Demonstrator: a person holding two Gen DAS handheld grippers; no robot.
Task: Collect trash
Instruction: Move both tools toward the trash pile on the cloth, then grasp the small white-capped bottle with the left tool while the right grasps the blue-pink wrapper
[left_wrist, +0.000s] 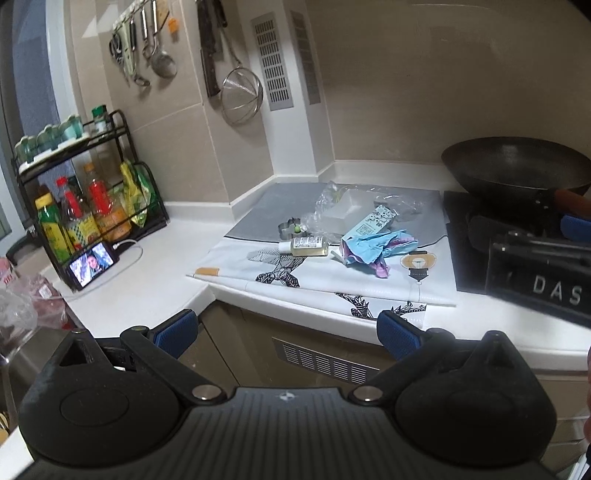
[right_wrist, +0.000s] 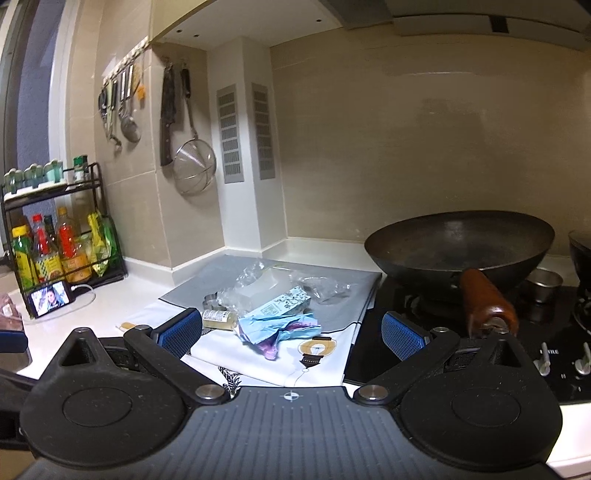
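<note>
Left hand-held gripper (left_wrist: 287, 332) and right hand-held gripper (right_wrist: 291, 332) both gape wide, empty.

Ahead of the fingers: one crumpled blue wrapper (right_wrist: 275, 326), one small clear bottle (right_wrist: 219, 318), one patterned carton (right_wrist: 286, 302); right, one black wok (right_wrist: 458, 247).

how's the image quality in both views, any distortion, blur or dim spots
Left wrist view: fisheye bends the counter edge and darkens the corners; the trash pile is sharp. Right wrist view: same curvature, dim warm light, faint sheen inside the wok, soft wall detail.
</note>
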